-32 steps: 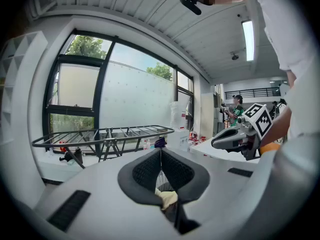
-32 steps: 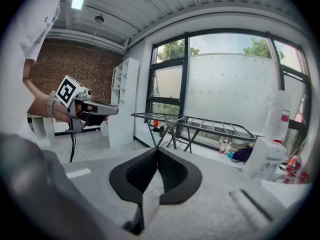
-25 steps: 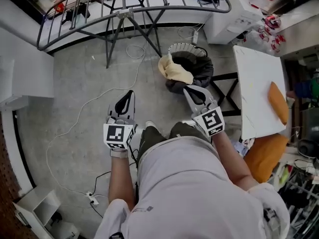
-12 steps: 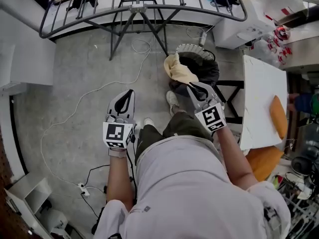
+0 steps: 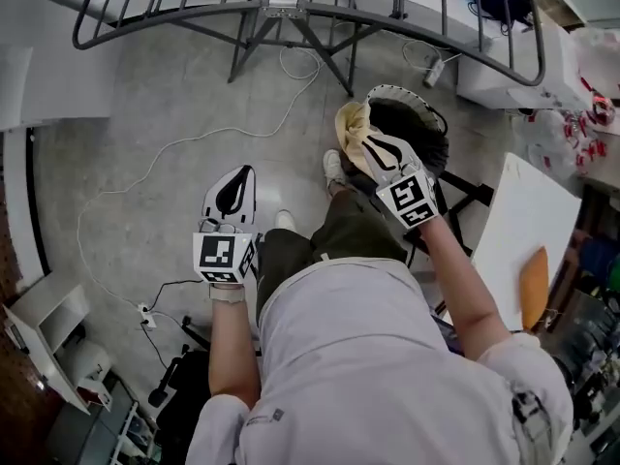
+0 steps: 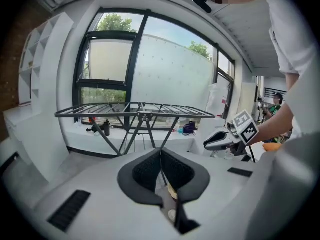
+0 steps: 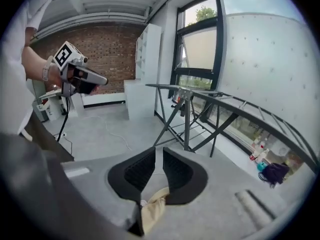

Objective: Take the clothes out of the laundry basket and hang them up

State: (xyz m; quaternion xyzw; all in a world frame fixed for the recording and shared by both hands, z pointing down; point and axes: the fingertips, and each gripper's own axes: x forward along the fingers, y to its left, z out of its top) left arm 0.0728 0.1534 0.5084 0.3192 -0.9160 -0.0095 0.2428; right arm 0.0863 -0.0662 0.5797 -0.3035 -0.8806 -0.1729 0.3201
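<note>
two claws: left claw (image 5: 240,175) shut, empty; right claw (image 7: 159,159) just opening slightly, empty, over yellow cloth (image 5: 351,129)

drying rack (image 5: 291,8): beyond left tongs (image 5: 242,172) and right tongs (image 5: 372,140) | laundry basket (image 5: 426,124): under right tongs | garment (image 5: 351,129): over its rim, toward left tongs

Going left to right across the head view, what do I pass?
White open shelf unit → left tongs → right tongs, jaws have just been opening, cream cloth showing in the gap, not clamped → white flat board.
</note>
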